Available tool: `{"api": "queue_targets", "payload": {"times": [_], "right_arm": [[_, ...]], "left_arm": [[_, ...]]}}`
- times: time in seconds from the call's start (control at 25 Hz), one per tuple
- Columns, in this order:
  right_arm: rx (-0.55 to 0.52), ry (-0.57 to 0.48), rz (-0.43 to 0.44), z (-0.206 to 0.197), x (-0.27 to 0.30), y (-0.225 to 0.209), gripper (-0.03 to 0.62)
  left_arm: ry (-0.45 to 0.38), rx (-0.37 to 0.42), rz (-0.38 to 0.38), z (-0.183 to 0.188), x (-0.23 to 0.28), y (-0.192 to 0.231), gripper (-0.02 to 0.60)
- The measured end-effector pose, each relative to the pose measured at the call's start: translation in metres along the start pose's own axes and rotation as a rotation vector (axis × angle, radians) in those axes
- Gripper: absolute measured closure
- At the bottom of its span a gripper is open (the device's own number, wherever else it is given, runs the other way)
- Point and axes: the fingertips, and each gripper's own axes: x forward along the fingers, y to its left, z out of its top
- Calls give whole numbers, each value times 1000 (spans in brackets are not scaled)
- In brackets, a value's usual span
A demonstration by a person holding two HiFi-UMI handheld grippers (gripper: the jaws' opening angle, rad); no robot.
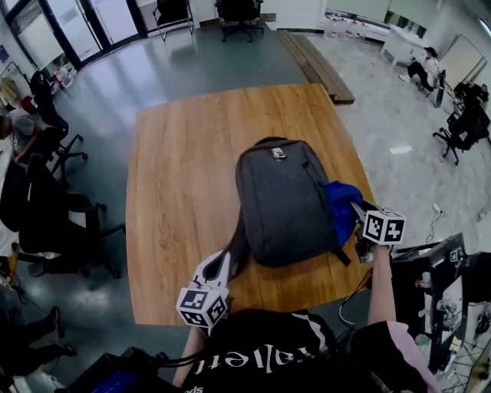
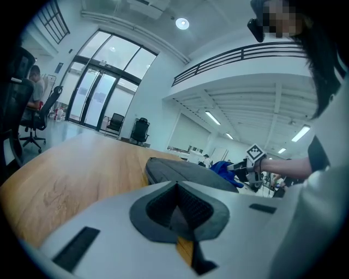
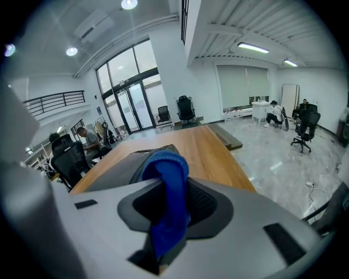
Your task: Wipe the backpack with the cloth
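A dark grey backpack [image 1: 284, 201] lies flat on the wooden table [image 1: 180, 192], its top handle pointing away from me. A blue cloth [image 1: 342, 209] rests against the backpack's right side, pinched in my right gripper [image 1: 359, 217], which is shut on it. In the right gripper view the blue cloth [image 3: 169, 201] hangs from between the jaws, with the backpack [image 3: 122, 169] just beyond. My left gripper [image 1: 221, 265] sits at the backpack's near left corner, shut with nothing in it. From the left gripper view the backpack [image 2: 185, 173] lies just ahead of the closed jaws.
Black office chairs [image 1: 54, 203] stand left of the table, with people seated there. More chairs [image 1: 238, 15] stand at the far end. A stack of wooden boards [image 1: 318, 65] lies on the floor at the back right. Equipment and cables [image 1: 441, 284] crowd the right near side.
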Motion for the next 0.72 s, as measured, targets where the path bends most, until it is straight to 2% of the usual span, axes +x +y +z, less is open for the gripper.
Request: {"api": "queue_targets", "payload": {"times": [0.2,0.32,0.44,0.56,0.72], "right_arm": [[9,29,-20,-3,3,-13,490],[-30,-26,30,23,-7,18,490],[-114,-107,140,59,-14,81,491],[-192,-152,295,82,-8,162,491],[-291,-105,480,73,30,265,490]], "left_arm": [[-2,-6,18,0,-1,5,583],[-3,-9,27,1,-3,8,583],[-5,-13,37,0,-4,11,583],[-10,-15,38,2,-2,10,583],[-15,-14,32,3,-1,9,583]]}}
